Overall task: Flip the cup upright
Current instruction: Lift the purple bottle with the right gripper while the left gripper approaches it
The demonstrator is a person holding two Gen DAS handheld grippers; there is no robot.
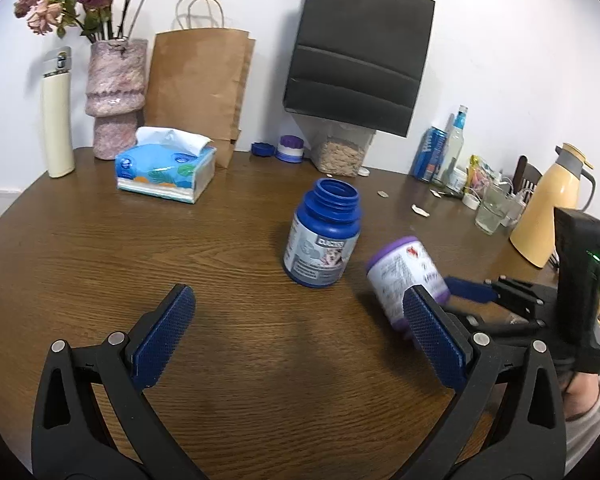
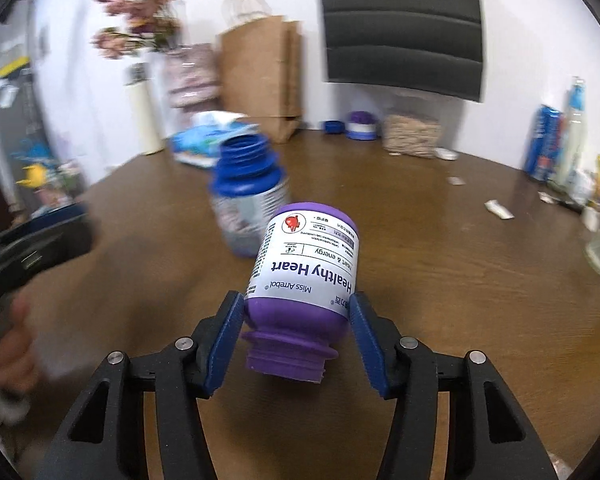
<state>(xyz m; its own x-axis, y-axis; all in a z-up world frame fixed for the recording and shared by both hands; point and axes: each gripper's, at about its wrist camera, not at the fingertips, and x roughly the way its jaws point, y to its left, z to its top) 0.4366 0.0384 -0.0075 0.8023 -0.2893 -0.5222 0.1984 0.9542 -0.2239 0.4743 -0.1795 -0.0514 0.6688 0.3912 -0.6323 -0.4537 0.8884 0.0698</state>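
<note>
Purple and white, clamped between the blue pads of the right gripper (image 2: 296, 312): the purple bottle (image 2: 306, 268), tilted, its threaded open neck pointing back toward the camera and downward, its closed base up and away, so still inverted, label text upside down. Held above the brown wooden surface (image 2: 440, 248), not resting on it. Seen from the left wrist view as a blurred purple-and-white bottle (image 1: 404, 276) at the right, partly hidden behind the left gripper's right-hand pad, with the right gripper (image 1: 466, 290) reaching in from the right edge.

Spread wide apart and holding nothing: the left gripper (image 1: 296, 340), low over bare wood.

Upright on the surface just beyond and left of the purple one: a blue bottle (image 1: 324, 234) with no cap, open mouth up, grey label facing forward.

Along the back edge by the white wall: a cream flask (image 1: 57, 120), a pink vase (image 1: 114, 96) with dried flowers, a blue tissue pack (image 1: 166, 172), a brown paper bag (image 1: 202, 88), a black paper bag (image 1: 360, 52), a blue cap (image 1: 262, 149) beside a purple-and-white lid (image 1: 291, 149), a clear container of grain (image 1: 340, 156). Farther right: a blue can (image 1: 430, 154), a glass bottle (image 1: 452, 144), a drinking glass (image 1: 490, 212), a yellow jug (image 1: 552, 204).
</note>
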